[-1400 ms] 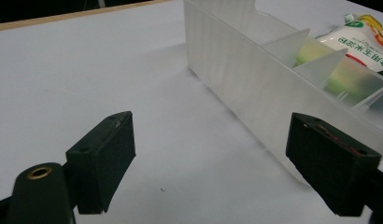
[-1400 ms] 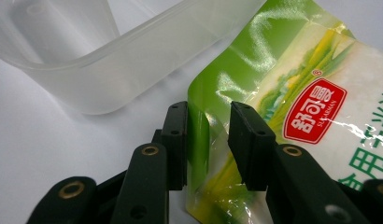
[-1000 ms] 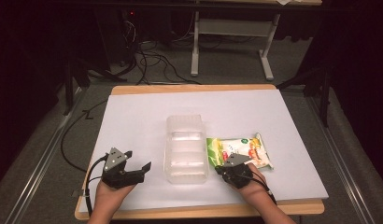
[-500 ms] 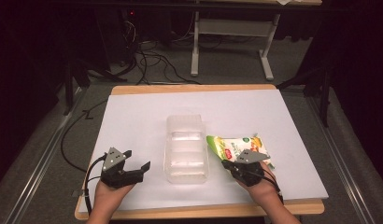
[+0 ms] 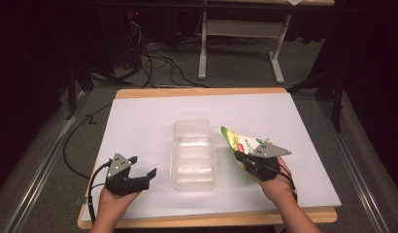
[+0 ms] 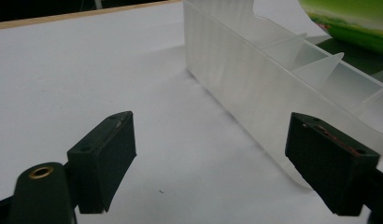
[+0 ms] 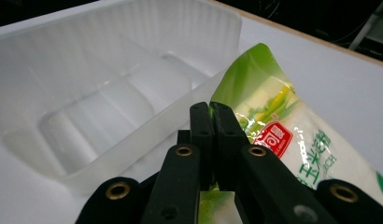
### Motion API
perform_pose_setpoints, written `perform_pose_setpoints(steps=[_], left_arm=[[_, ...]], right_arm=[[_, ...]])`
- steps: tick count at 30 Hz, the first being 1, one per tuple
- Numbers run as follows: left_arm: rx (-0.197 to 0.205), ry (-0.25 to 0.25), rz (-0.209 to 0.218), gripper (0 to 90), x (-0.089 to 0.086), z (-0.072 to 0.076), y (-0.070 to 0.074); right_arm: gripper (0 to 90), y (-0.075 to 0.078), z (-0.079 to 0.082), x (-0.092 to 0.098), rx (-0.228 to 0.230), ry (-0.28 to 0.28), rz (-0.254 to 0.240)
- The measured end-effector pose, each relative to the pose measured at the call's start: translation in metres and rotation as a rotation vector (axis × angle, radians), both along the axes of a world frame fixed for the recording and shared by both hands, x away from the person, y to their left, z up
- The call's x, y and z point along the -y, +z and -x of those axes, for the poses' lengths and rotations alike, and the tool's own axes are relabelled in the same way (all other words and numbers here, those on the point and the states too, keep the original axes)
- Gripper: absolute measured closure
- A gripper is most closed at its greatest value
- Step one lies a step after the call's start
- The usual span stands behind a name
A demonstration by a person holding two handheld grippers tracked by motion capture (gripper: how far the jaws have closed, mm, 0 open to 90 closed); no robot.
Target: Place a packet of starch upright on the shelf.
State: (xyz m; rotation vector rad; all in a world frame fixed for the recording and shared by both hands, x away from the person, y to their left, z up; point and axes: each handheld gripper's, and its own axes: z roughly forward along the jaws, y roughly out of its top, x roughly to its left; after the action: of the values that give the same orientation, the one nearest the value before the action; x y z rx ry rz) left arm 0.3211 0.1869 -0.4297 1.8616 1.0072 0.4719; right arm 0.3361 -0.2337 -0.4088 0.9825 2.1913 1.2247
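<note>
Now my right tongs pinch the green snack packet just right of the clear divided tray; my left tongs rest released left of it.

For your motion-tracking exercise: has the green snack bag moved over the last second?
Yes. The right gripper has lifted the green snack bag off the table and tilted it toward the clear tray, which stayed put.

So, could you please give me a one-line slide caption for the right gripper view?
Right claw shut on a green snack bag beside a clear plastic tray.
</note>
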Motion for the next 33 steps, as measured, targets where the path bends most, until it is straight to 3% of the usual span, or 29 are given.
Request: perform_pose_setpoints(steps=[1, 5, 14, 22, 26, 33], left_arm=[[0.001, -0.001, 0.001, 16.9, -0.001, 0.0, 0.0], [0.002, -0.002, 0.003, 16.9, -0.002, 0.0, 0.0], [0.003, -0.002, 0.0, 16.9, -0.001, -0.001, 0.0], [0.004, 0.0, -0.001, 16.9, -0.001, 0.0, 0.001], [0.007, 0.004, 0.005, 16.9, -0.002, 0.001, 0.001], [0.009, 0.001, 0.005, 16.9, -0.003, 0.001, 0.002]], right_arm=[[89.2, 0.003, -0.006, -0.002, -0.002, -0.006, -0.024], [89.4, 0.006, -0.016, -0.006, 0.026, -0.016, -0.043], [89.7, 0.015, -0.006, 0.001, 0.077, 0.011, -0.08], [90.0, 0.029, 0.0, 0.008, 0.122, 0.026, -0.168], [90.0, 0.032, -0.002, 0.003, 0.13, 0.044, -0.189], [90.0, 0.035, -0.005, -0.028, 0.123, 0.142, -0.223]])
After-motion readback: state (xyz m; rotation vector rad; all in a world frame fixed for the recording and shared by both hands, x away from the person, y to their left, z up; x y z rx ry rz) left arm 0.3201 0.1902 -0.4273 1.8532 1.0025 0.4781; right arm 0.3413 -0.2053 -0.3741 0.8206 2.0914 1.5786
